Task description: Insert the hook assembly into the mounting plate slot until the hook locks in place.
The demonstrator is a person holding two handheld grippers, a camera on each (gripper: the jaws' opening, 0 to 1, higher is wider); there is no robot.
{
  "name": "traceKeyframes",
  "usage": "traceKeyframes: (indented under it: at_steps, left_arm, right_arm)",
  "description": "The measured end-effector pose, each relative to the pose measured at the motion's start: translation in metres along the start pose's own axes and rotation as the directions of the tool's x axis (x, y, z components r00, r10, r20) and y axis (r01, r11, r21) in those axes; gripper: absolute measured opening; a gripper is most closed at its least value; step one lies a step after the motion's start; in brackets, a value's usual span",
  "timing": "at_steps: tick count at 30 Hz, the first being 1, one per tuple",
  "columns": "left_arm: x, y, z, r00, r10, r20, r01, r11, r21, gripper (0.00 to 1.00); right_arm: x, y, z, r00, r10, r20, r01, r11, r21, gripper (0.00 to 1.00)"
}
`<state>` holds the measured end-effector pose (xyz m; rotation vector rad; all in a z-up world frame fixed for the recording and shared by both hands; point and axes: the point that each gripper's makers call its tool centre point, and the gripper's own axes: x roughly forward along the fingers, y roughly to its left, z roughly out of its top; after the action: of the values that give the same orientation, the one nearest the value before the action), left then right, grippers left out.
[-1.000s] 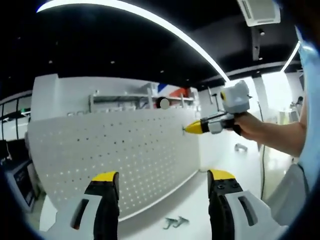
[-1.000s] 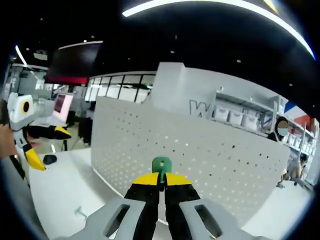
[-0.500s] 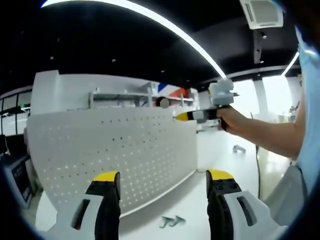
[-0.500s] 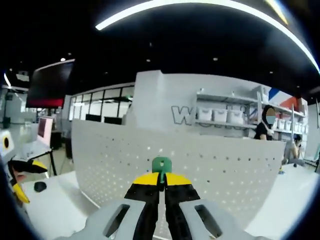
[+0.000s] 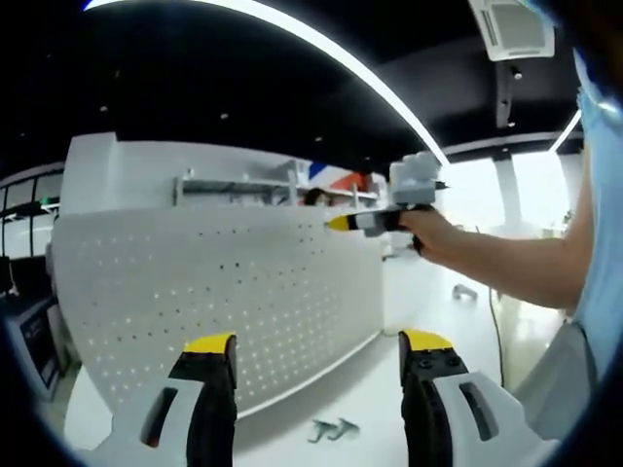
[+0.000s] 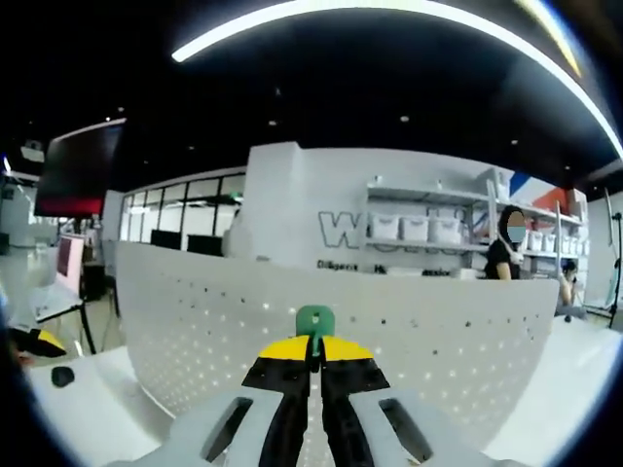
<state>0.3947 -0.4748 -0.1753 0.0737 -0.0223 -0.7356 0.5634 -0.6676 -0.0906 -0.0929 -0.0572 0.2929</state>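
Right gripper view: the right gripper [image 6: 313,352] is sitting with its fingers [image 6: 287,350] closed on the hook assembly [image 6: 314,321], a small green piece whose rounded top is showing just above the yellow tips. Its long axis is running along the fingers, pointing forward toward the mounting plate [image 6: 419,341], a white perforated panel that is standing upright on the white worktop [image 6: 78,409]. The hook is hanging in front of the upper part of the plate, apart from it; how near cannot be told.

Left gripper view: the left gripper [image 5: 316,350] is idling low over the worktop [image 5: 389,389] with fingers [image 5: 209,350] spread wide and holding nothing. The right gripper [image 5: 343,223] is reaching in from the right in a hand [image 5: 428,232], its yellow tip hovering at the plate's [image 5: 195,292] top edge. A few small spare metal hooks [image 5: 329,429] are lying on the worktop at the foot of the plate.

Step in hand, by judgement: the approach is under way and insertion is not yet begun. The next move is calling for lining the hook up with one slot, pressing it straight in, then seating it downward until it locks, while keeping plate and hook in sight.
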Motion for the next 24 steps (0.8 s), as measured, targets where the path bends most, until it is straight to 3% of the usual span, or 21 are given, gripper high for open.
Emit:
traceKeyframes:
  at_steps: [24]
  left_arm:
    - [0.001, -0.001, -0.005, 1.0, 0.003, 0.005, -0.003, 0.999, -0.035, 0.66]
  right_arm:
    - [0.022, -0.005, -0.009, 0.999, -0.038, 0.021, 0.038, 0.999, -0.022, 0.0]
